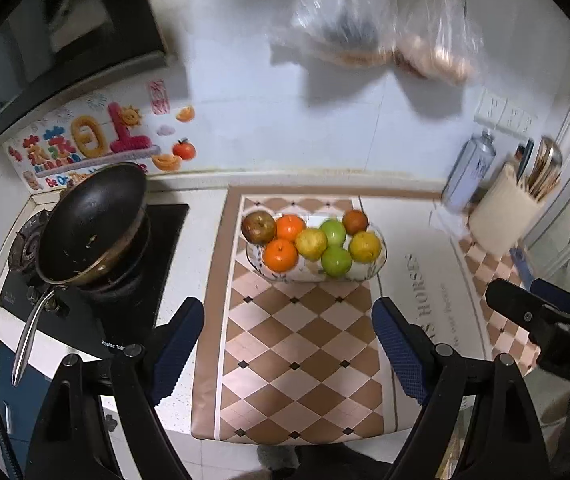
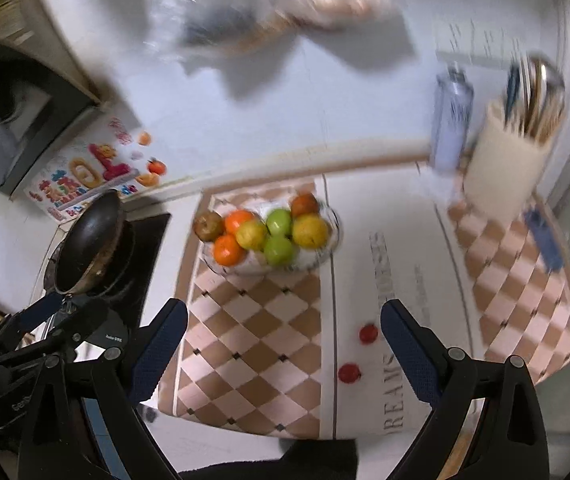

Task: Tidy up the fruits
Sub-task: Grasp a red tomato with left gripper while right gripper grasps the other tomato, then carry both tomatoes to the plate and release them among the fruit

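Glass fruit bowl (image 1: 381, 258) on checkered mat (image 1: 297, 344), bench centre; holds two oranges (image 1: 281, 255), two green apples (image 1: 337, 261), two yellow fruits (image 1: 365, 247), two brownish fruits (image 1: 259, 227). Frying pan (image 1: 93, 224) left of bowl; utensil holder (image 1: 505, 216) right. Left tool (image 1: 289, 344) and right tool (image 2: 285, 350): both spread wide, nothing held, short of the bowl.
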The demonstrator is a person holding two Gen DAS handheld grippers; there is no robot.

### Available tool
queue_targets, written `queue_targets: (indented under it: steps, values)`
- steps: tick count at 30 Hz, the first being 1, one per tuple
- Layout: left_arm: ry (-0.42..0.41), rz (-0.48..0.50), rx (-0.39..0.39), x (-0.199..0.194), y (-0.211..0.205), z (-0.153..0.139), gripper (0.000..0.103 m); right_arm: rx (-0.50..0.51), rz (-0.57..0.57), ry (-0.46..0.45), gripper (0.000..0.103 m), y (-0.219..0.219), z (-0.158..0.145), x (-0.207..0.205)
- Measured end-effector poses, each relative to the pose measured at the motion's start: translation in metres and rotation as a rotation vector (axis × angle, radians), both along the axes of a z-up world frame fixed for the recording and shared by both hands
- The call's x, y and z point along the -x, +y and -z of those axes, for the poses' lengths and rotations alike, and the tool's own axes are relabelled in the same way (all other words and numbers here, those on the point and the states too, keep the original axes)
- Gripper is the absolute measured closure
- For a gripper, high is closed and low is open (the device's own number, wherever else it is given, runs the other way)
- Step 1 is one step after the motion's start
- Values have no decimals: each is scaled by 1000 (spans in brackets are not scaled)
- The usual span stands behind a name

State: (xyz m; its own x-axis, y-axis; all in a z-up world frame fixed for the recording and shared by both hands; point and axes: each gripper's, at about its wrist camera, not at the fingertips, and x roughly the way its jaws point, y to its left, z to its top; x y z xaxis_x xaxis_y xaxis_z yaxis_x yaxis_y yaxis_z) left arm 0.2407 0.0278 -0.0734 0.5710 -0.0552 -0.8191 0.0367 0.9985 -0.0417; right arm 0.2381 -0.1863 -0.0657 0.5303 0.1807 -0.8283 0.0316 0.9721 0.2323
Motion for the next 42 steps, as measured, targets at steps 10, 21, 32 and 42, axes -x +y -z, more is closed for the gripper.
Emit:
queue_targets:
  steps: [10,21,32,42]
  values:
    - [248,63,-159,-50,-65,119,2,-49,115,293,23,-74,173,-50]
    - [452,141,-182,-67,-108,207,2,-78,92,351,72,-76,259,-72]
    - [561,339,-24,-50,-164,230,14,-52,173,330,72,-120,234,-20]
    - [596,530,-62,-28,-225,253,64,-43,248,337,72,-139,235,2]
